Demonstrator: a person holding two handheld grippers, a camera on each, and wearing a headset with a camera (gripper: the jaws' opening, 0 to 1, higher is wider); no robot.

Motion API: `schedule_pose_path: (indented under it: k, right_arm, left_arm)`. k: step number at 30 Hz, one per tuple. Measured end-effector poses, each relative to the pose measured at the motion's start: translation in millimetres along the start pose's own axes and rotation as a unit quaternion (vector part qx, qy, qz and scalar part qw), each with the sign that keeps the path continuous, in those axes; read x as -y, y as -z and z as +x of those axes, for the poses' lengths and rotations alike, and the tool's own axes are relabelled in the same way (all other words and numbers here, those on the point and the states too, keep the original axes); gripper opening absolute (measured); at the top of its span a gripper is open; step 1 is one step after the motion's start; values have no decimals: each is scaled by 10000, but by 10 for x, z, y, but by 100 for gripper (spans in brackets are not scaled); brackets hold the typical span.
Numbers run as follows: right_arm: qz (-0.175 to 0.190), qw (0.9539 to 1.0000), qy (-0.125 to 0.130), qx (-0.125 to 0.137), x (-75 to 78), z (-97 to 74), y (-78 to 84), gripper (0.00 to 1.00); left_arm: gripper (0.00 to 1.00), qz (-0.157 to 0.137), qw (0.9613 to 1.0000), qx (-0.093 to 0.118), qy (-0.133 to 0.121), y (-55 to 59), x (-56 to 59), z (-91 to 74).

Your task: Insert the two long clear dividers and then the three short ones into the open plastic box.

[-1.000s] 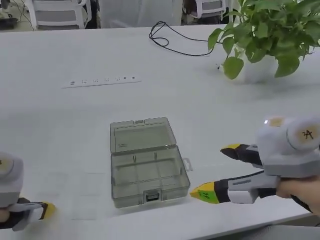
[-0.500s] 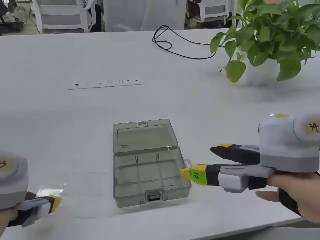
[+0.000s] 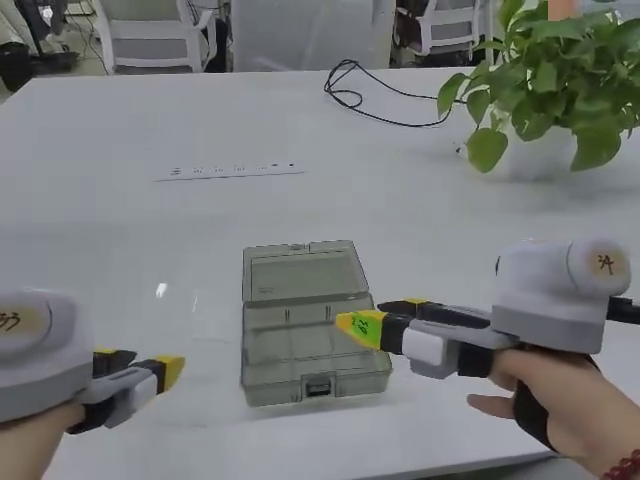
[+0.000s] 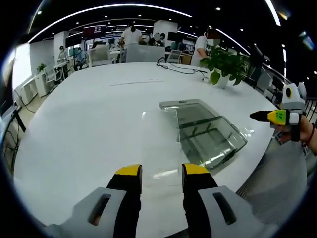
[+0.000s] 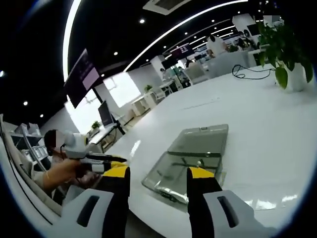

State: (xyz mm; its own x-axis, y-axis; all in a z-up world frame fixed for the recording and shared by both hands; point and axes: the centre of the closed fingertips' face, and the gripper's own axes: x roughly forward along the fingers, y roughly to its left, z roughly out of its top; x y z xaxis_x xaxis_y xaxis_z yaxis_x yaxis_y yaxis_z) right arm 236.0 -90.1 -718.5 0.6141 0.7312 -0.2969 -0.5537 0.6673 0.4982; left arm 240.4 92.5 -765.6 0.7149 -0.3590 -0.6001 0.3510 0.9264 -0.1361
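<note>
Across the head view we see a white tabletop (image 3: 120, 230) with office chairs (image 3: 150, 30) beyond its far edge. A smoky clear plastic box (image 3: 312, 322) sits at centre, its lid folded flat toward 12 o'clock. The right gripper (image 3: 385, 314) enters from 3 o'clock; its yellow-tipped jaws stand apart, holding nothing, with the tips over the box's right-hand edge. The left gripper (image 3: 140, 365) sits at 8 o'clock, well apart from the box. A white power strip (image 3: 230, 170) lies at 11 o'clock, a black cable (image 3: 385, 95) at 12 o'clock, and a green potted plant (image 3: 560, 70) at 2 o'clock.

In the left gripper view, the jaws rise from 6 o'clock, part-way apart. A long clear plastic divider (image 4: 159, 144) spans the gap between them, and its two edges meet the inner jaw faces, so we read it as gripped. The box lies beyond it toward 2 o'clock, and the right gripper enters at 3 o'clock.

In the right gripper view, the jaws are spread wide and empty. The box lies just ahead between them, and the left gripper shows at 9 o'clock.
</note>
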Motion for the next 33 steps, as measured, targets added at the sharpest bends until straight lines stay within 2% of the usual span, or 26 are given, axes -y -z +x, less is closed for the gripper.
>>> schedule_pose_path:
  k: [5,13,19,29,33]
  right_arm:
    - [143,9998,-115,27,-115,80,47,42]
    - [276,9992,-280,16,-294,230,102,37]
    - [289,9989,-363,-2,-402,334,144,34]
    - [449,9980,-435,-54,-459,437,191,28]
    - [602,9973,-423,-40,-461,458,185,25]
  left_arm:
    - [30,-159,9992,198,293,-37,213,-21]
    - [30,-238,9978,321,533,-59,486,-36]
    - [30,-347,9947,455,853,-97,720,-34]
    - [30,-391,9914,511,1136,-118,1004,-25]
    - [30,-406,9903,532,1215,-135,1062,-27]
